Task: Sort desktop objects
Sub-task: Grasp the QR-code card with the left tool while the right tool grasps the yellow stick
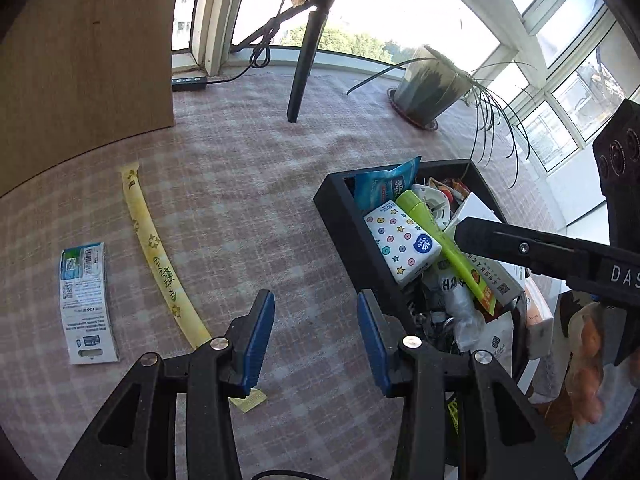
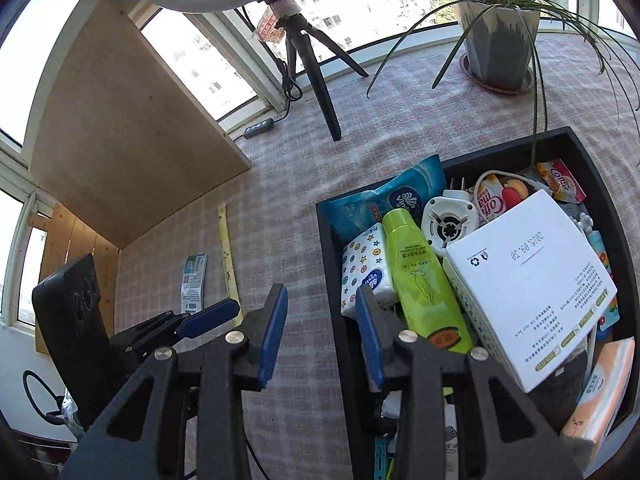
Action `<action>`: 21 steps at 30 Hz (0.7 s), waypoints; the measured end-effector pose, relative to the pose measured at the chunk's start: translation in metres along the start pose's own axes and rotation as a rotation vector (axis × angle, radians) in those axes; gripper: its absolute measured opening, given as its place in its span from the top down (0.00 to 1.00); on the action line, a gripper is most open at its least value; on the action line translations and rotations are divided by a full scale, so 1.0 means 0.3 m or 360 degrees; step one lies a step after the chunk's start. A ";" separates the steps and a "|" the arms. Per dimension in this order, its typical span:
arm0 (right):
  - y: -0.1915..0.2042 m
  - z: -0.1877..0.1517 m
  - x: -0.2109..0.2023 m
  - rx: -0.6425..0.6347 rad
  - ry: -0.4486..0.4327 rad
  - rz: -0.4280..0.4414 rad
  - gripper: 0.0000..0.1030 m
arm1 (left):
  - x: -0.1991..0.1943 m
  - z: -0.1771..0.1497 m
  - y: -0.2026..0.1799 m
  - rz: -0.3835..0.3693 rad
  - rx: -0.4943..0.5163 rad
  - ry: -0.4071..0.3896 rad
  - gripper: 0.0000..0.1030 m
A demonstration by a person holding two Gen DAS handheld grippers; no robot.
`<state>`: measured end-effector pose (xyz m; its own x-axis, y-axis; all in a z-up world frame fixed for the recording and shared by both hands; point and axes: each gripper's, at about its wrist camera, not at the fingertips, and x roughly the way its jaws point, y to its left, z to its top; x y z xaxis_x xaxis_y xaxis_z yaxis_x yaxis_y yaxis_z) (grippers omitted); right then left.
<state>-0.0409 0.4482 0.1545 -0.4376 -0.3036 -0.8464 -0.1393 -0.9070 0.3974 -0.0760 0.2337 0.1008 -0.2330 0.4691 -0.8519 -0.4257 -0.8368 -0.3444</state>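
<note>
Desktop objects mostly fill our black bin [image 1: 344, 216] at three o'clock; a yellow strip [image 1: 160, 256] lies at nine on the checked cloth [image 1: 248, 184]. Our left gripper [image 1: 316, 340] and right gripper [image 2: 322, 328] gape slightly, holding nothing.

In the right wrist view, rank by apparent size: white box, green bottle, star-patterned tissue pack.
1. white box
2. green bottle
3. star-patterned tissue pack, partly hidden behind the bottle, so its true extent is unsure.
</note>
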 end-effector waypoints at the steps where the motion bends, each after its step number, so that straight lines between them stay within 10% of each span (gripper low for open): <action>1: 0.026 0.004 0.021 -0.0024 0.0017 0.0004 0.65 | -0.005 -0.005 0.035 0.0032 -0.0016 0.0002 0.60; 12: 0.255 0.005 0.289 -0.0277 0.0135 -0.0078 0.58 | -0.022 -0.005 0.363 0.0409 -0.0204 0.0005 0.32; 21: 0.328 -0.028 0.465 -0.0336 0.0286 -0.0059 0.57 | 0.056 0.003 0.497 0.0592 -0.0201 0.0095 0.31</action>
<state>-0.1081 0.3141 0.0727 -0.2686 -0.2989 -0.9157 0.0442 -0.9535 0.2982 -0.1442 0.1171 0.0355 -0.2983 0.1133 -0.9477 -0.2100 -0.9764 -0.0506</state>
